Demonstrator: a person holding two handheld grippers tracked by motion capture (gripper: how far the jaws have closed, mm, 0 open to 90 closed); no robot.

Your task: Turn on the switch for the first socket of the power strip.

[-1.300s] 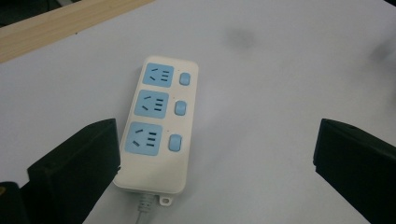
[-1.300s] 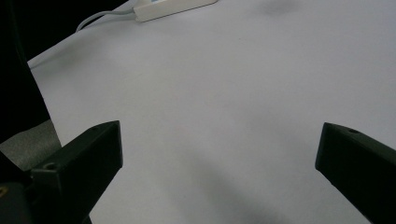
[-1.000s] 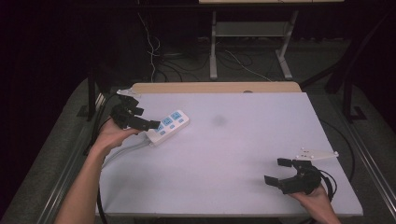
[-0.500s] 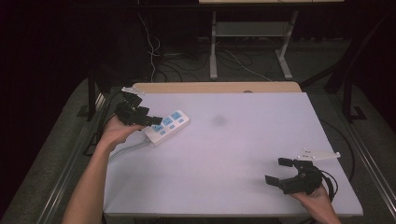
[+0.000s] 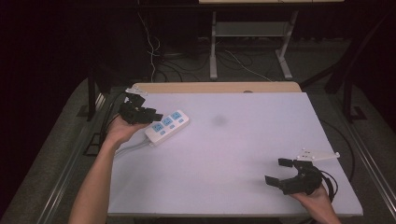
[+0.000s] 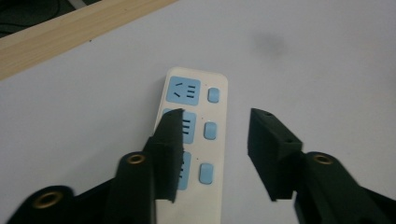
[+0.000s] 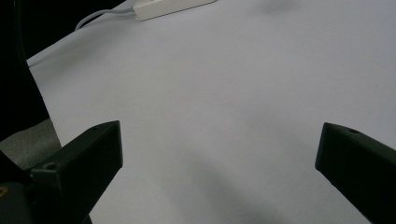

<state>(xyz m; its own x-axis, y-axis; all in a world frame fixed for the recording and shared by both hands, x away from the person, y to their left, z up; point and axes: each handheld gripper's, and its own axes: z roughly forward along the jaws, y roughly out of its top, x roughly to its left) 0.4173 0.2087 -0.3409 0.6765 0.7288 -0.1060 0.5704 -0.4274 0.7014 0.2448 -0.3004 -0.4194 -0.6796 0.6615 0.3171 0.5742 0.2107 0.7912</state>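
Observation:
A white power strip with three blue sockets and three blue switches lies at the table's far left, its white cable running off toward the left edge. My left gripper is open at the strip's left side, jaws pointing along it. In the left gripper view the strip runs up between the jaws of the left gripper, and the left jaw overlaps the blue sockets. My right gripper is open near the front right corner with nothing between its jaws; from the right gripper the strip shows far off.
The table has a pale lilac top with a wooden strip along its far edge and a faint dark smudge near the middle. Beyond stand metal legs and cables on a dark floor.
My left gripper has shifted a little toward the table's far side and closer to the strip. The power strip and the right gripper have stayed almost still.

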